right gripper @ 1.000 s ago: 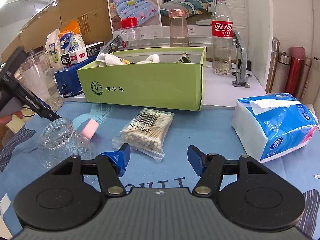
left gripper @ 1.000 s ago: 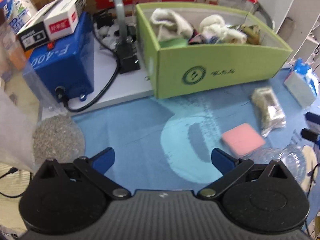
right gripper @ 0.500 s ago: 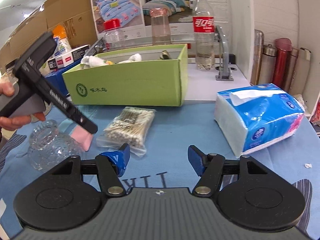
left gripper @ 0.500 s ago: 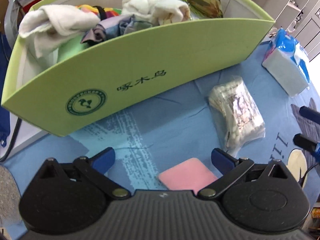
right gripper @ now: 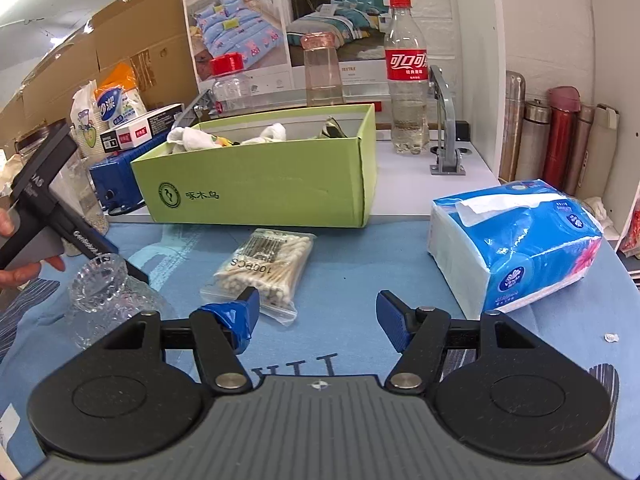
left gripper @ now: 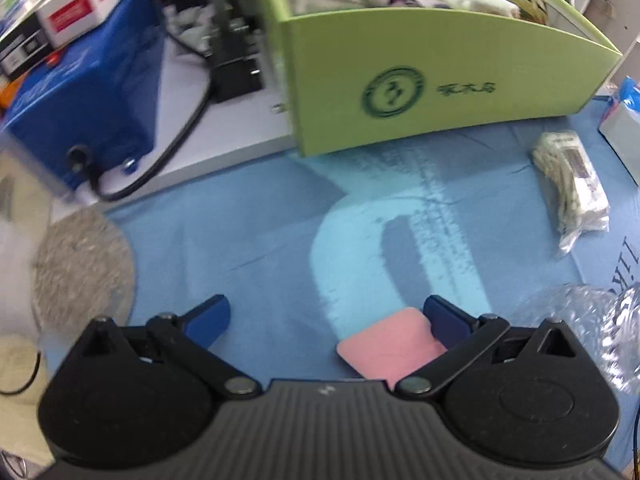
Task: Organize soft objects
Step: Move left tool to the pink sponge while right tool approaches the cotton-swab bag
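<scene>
A pink sponge (left gripper: 390, 340) lies on the blue cloth, just inside the right finger of my left gripper (left gripper: 326, 314), which is open and low over it. The green box (left gripper: 440, 92) behind holds white cloths and other soft items; it also shows in the right wrist view (right gripper: 260, 196). My right gripper (right gripper: 318, 312) is open and empty above the cloth. A bag of cotton swabs (right gripper: 266, 266) lies ahead of it, and a blue tissue pack (right gripper: 512, 252) sits to the right. The sponge is hidden in the right wrist view.
A glass dish (right gripper: 104, 292) stands at the left beside the left gripper's handle (right gripper: 44, 208). A blue machine (left gripper: 84, 100) with a cable sits left of the box. Bottles (right gripper: 406, 76) and flasks (right gripper: 560, 140) stand at the back.
The left gripper has swung left and drawn back from the box; the pink sponge now lies by its right finger. The right gripper has barely moved.
</scene>
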